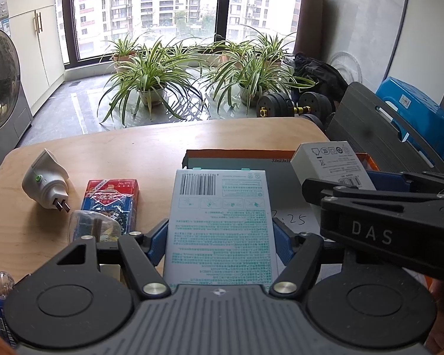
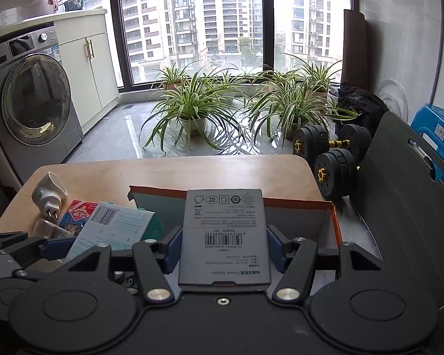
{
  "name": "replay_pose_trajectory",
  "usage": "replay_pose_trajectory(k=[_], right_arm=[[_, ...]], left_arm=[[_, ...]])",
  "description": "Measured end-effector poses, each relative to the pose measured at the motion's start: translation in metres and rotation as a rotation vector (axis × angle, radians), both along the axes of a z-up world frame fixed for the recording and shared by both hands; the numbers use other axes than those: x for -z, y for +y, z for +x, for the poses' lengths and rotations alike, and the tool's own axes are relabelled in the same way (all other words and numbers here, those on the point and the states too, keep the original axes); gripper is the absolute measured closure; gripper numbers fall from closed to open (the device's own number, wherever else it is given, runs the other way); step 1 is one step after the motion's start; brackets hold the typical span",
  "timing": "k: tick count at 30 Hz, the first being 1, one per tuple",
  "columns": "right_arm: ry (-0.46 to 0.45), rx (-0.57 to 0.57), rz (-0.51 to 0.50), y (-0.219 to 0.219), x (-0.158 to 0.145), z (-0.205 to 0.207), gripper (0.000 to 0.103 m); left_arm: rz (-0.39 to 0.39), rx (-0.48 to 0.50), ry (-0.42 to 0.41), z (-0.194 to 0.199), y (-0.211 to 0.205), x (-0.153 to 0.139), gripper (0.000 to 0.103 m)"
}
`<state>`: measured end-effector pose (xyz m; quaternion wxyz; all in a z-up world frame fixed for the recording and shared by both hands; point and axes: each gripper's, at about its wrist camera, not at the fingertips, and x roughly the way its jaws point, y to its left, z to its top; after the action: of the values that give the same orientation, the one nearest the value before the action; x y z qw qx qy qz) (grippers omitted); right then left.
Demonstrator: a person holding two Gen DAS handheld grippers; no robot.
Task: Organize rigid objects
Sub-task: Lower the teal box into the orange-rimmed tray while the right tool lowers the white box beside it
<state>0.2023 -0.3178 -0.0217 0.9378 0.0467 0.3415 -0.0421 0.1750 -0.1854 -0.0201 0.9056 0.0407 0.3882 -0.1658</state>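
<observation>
Closest to me, my left gripper [image 1: 220, 233] is clamped on the teal-printed box [image 1: 220, 224], held above the wooden table [image 1: 127, 145] beside the orange-edged cardboard box [image 2: 330, 216]. My right gripper [image 2: 224, 248] pinches the grey adapter box [image 2: 224, 236] over that carton. A white plug [image 1: 46, 182] lies far left.

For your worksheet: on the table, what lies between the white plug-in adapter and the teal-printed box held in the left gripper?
A red playing-card box lies flat between the white plug-in adapter and the teal-printed box, with a clear plastic wrapper at its near end. The left wrist view shows it best.
</observation>
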Motion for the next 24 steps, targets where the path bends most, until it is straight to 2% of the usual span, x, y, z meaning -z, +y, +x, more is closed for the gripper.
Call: replay_pose_trajectory(k=[24], right_arm=[[0.013,-0.003,-0.011,0.0018,0.007,0.0011,0.032]], left_arm=[[0.005,0.009,0.008,0.0001,-0.0015,0.0062,0.031]])
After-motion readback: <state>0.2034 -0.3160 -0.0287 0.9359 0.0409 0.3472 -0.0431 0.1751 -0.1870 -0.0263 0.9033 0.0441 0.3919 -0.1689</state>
